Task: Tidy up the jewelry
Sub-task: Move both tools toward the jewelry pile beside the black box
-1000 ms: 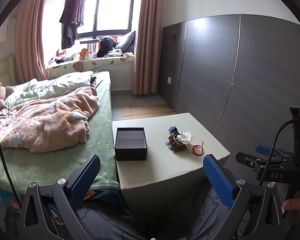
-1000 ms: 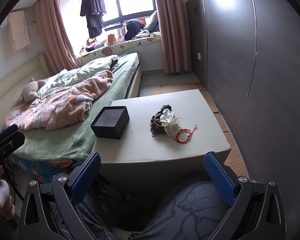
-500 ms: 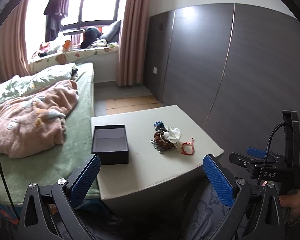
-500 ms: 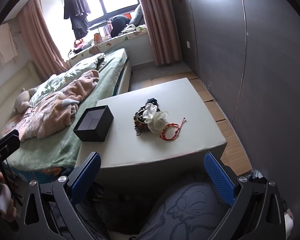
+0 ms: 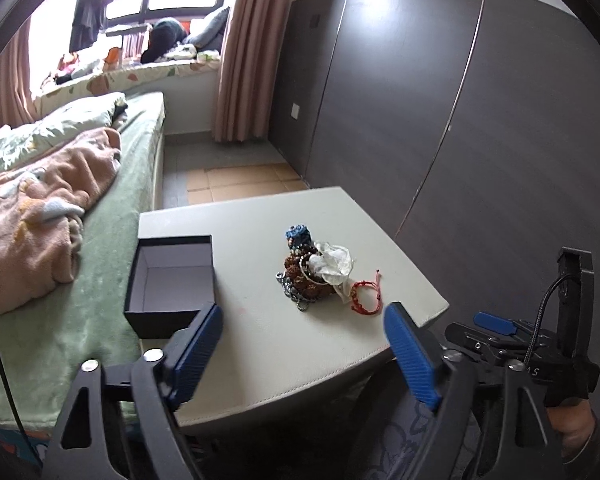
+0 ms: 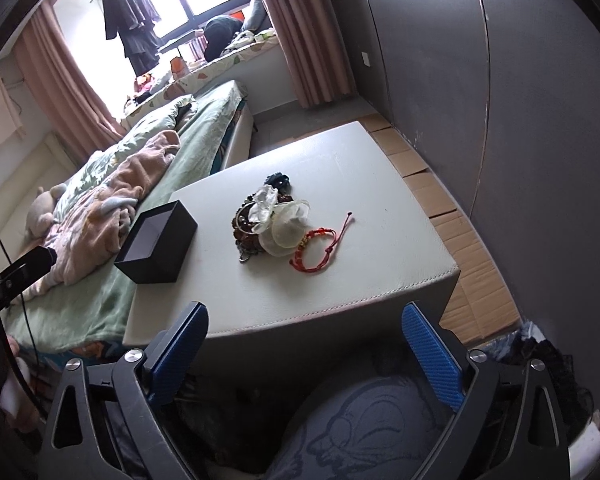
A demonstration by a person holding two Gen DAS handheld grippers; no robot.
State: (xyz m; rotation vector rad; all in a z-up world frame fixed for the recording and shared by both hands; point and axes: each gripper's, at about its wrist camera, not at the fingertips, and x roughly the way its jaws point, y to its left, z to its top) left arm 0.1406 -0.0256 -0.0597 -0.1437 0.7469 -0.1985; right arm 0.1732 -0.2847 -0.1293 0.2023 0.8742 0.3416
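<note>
A pile of jewelry (image 5: 308, 276) (image 6: 260, 224) lies in the middle of a pale padded table (image 5: 260, 344) (image 6: 364, 168): dark beads, a chain, a blue piece and a white fabric flower. A red cord bracelet (image 5: 366, 298) (image 6: 318, 250) rests just right of the pile. An open, empty black box (image 5: 172, 284) (image 6: 156, 244) stands at the table's left edge. My left gripper (image 5: 304, 320) hovers over the table's near part, its jaws closing with nothing between them. My right gripper (image 6: 304, 316) hangs before the table's front edge, jaws closing, also empty.
A bed (image 5: 112, 264) with a green sheet and a pink blanket (image 5: 40, 208) runs along the table's left side. Dark wardrobe panels (image 5: 460, 120) stand to the right. Cardboard sheets (image 6: 452, 216) cover the floor. A person's knee in grey fabric (image 6: 372, 428) sits below the grippers.
Both grippers have moved forward and down toward the table, which now fills more of each view. Each pair of fingers stands narrower than before. Box and jewelry have not moved.
</note>
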